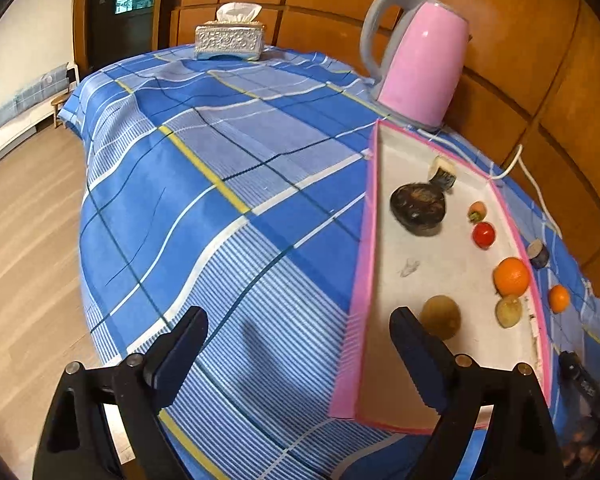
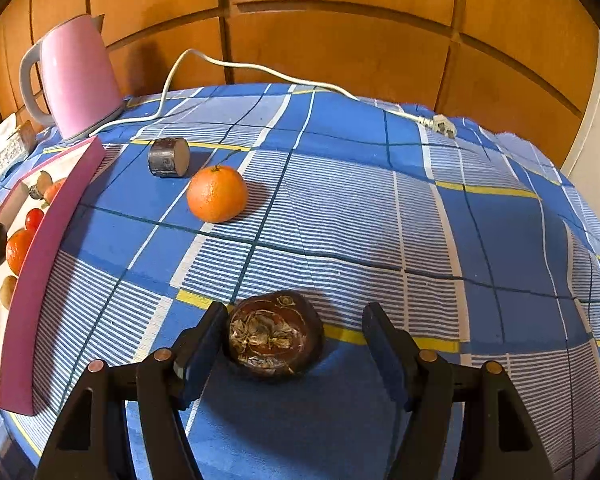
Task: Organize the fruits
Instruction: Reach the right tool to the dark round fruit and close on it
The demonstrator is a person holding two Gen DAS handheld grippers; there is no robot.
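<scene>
A: Nearest us on the right, our right gripper (image 2: 292,340) stands spread over the blue checked cloth (image 2: 380,208) on the bench. A dark brown, flat round fruit (image 2: 275,335) lies between its fingers. The left pad looks to be touching it or just beside it; the right pad is well apart, so nothing is pinched.

B: And our left gripper (image 1: 298,338) is spread wide with nothing between the fingers. One finger hangs over bare cloth, the other over the near corner of the pink-rimmed tray (image 1: 364,264).

A: What do we see in the tray?

B: Closest, a brownish round fruit (image 1: 440,317) just beside our right-hand finger, then a small tan one (image 1: 509,311) touching a big orange (image 1: 511,277). Further on, a red tomato (image 1: 483,235), a small orange-red fruit (image 1: 477,211), a second dark round fruit (image 1: 418,209), and a cut stub (image 1: 443,172) at the far end.

A: Outside the tray, beyond the fruit at our right gripper, a loose orange (image 2: 217,194) sits on the cloth, with a grey cut cylinder piece (image 2: 169,157) just behind it. The tray's pink wall stands between them and the fruit inside.

B: Farther back, the pink kettle (image 1: 418,68) stands by the tray's far corner. Its white cord (image 2: 260,70) trails across the cloth to a loose plug (image 2: 442,124).

A: Farthest, a tissue box (image 1: 230,38) sits at the bench edge, against the wooden panelled wall (image 2: 340,32).
</scene>
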